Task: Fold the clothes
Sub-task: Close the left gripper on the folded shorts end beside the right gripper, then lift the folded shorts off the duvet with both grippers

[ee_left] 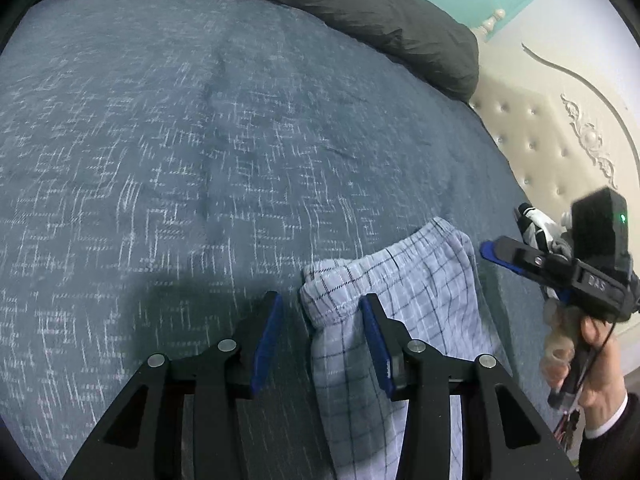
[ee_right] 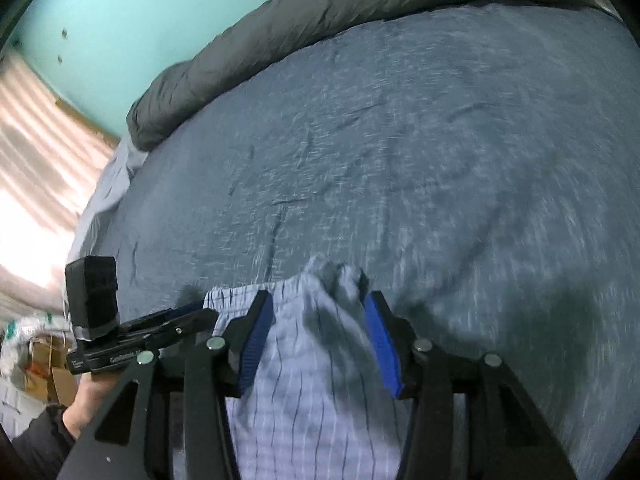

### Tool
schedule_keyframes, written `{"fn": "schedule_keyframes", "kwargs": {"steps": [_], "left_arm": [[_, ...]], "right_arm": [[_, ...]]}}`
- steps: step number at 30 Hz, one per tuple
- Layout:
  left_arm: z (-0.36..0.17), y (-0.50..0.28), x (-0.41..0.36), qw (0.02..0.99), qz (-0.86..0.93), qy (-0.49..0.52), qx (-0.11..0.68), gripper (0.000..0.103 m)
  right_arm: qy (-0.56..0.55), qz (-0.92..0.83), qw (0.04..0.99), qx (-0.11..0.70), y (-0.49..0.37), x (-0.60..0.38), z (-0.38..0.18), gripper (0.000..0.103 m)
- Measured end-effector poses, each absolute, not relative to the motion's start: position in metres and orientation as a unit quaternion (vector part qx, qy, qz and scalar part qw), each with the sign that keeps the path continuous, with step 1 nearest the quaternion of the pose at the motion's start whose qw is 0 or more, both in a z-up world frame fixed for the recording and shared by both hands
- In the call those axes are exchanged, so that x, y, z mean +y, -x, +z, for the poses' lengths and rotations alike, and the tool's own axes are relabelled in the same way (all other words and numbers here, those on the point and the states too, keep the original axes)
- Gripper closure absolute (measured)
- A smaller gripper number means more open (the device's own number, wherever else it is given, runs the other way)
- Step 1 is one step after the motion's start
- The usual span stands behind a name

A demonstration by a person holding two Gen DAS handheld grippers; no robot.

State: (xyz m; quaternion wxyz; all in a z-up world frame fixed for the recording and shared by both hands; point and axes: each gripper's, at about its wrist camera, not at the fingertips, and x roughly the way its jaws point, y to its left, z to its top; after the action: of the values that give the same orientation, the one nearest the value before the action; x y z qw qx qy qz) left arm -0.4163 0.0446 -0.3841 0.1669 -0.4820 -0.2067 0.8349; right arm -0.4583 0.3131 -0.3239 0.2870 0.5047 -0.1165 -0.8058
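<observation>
Light blue checked pyjama trousers [ee_left: 420, 280] lie folded lengthwise on the blue-grey bed cover [ee_left: 200, 140], elastic waistband towards the far end. My left gripper [ee_left: 320, 304] hovers over the waistband's left corner, jaws apart; its left pad is over bare cover and neither pad presses the cloth. My right gripper [ee_left: 490, 250], held in a hand, hangs just right of the trousers. In the right wrist view the right gripper [ee_right: 316, 304] stands open above the trousers [ee_right: 312, 360], whose bunched end lies between the fingers without being pinched. The left gripper [ee_right: 200, 314] is at that view's left edge.
A dark grey rolled duvet [ee_left: 360, 8] runs along the far side of the bed. A cream tufted headboard [ee_left: 540, 132] stands at the right, with a black and white garment [ee_left: 536, 224] before it. Bags and boxes [ee_right: 40, 360] lie off the bed's other end.
</observation>
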Motion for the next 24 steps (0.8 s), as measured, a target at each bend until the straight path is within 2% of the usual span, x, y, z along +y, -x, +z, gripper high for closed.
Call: {"fn": "schedule_keyframes", "kwargs": {"steps": [14, 15, 16, 18, 20, 21, 24], "left_arm": [[-0.392, 0.423, 0.037, 0.183, 0.829, 0.471, -0.241, 0.059], [-0.392, 0.423, 0.037, 0.182, 0.829, 0.471, -0.242, 0.060], [-0.392, 0.423, 0.037, 0.182, 0.829, 0.470, -0.242, 0.063], [-0.393, 0.422, 0.038, 0.182, 0.828, 0.471, -0.243, 0.068], [-0.394, 0.422, 0.042, 0.183, 0.829, 0.474, -0.235, 0.074], [-0.393, 0.423, 0.042, 0.184, 0.829, 0.474, -0.233, 0.076], [-0.389, 0.421, 0.040, 0.185, 0.829, 0.470, -0.242, 0.083]], "right_arm": [[-0.551, -0.781, 0.286, -0.064, 0.493, 0.270, -0.354, 0.054], [-0.552, -0.781, 0.286, -0.055, 0.495, 0.265, -0.356, 0.057], [-0.552, -0.781, 0.287, -0.051, 0.495, 0.262, -0.357, 0.064], [-0.552, -0.781, 0.288, -0.043, 0.494, 0.256, -0.360, 0.067], [-0.550, -0.781, 0.292, -0.041, 0.493, 0.251, -0.362, 0.078], [-0.550, -0.780, 0.295, -0.046, 0.492, 0.246, -0.364, 0.087], [-0.541, -0.782, 0.306, -0.051, 0.481, 0.241, -0.363, 0.091]]}}
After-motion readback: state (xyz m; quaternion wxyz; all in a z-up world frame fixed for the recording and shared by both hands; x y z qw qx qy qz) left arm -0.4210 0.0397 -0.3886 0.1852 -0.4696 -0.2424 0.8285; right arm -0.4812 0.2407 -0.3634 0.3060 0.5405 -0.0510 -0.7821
